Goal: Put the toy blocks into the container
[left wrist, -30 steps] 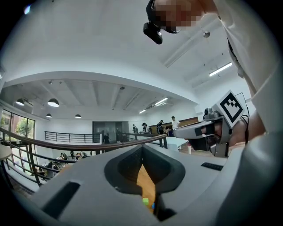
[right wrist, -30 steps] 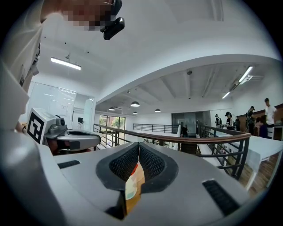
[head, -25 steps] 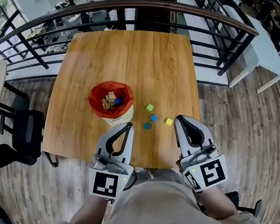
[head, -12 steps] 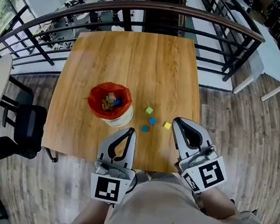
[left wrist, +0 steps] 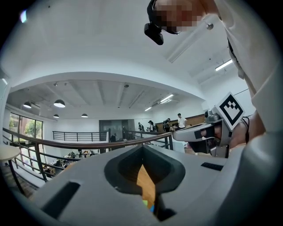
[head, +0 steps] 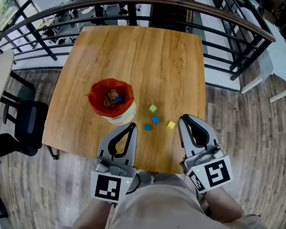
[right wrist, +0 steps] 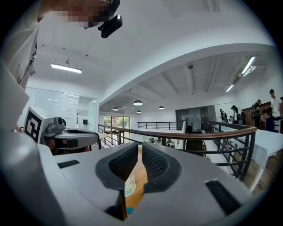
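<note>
Wooden table (head: 142,60) bearing the red container (head: 120,118), dark railing (head: 208,9), plank floor (head: 247,125) around

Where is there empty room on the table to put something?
Bare: the far half of the wooden table, beyond the white container with red liner, and its right side. Crowded: the near edge, with a green toy block, two blue ones and a yellow one.
</note>
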`<state>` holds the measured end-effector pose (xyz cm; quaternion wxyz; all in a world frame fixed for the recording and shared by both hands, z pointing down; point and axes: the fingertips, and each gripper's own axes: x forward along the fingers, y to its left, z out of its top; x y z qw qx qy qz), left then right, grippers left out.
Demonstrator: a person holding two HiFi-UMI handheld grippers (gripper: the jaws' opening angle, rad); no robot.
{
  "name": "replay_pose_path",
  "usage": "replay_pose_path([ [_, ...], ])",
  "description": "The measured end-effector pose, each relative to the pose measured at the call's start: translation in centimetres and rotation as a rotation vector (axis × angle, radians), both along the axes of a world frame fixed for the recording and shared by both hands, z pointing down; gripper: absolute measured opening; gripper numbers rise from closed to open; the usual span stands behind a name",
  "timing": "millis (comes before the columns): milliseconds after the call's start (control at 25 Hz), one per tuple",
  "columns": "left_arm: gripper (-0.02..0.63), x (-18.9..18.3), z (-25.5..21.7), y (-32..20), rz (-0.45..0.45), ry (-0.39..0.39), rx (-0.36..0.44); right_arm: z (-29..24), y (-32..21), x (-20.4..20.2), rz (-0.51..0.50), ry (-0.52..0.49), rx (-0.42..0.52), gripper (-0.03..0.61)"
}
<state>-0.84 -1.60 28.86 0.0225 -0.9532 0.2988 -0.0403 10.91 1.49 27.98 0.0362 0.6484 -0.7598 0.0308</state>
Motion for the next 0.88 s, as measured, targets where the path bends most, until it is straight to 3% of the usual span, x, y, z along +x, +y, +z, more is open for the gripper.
replay_pose_path([
  [160,0.011,0.7,-0.2,-1.4,0.000,-0.012,0.028,0.4,-1.5,0.2,-0.006,0.012,-0.006,0.031],
  [280,0.012,1.6,0.3,-2.4,0.005,-0.006,0.016,1.5,-3.0,0.5,-0.013,0.008,-0.028,0.094],
  [400,0.011,2.1,1.3,-3.5,0.011,-0.009,0.000,3.3,-4.7,0.8,-0.010,0.009,-0.058,0.112],
  [880,0.011,4.9,9.1,-5.8,0.052,-0.058,-0.090,15.2,-9.7,2.4,0.030,-0.002,-0.251,0.158],
])
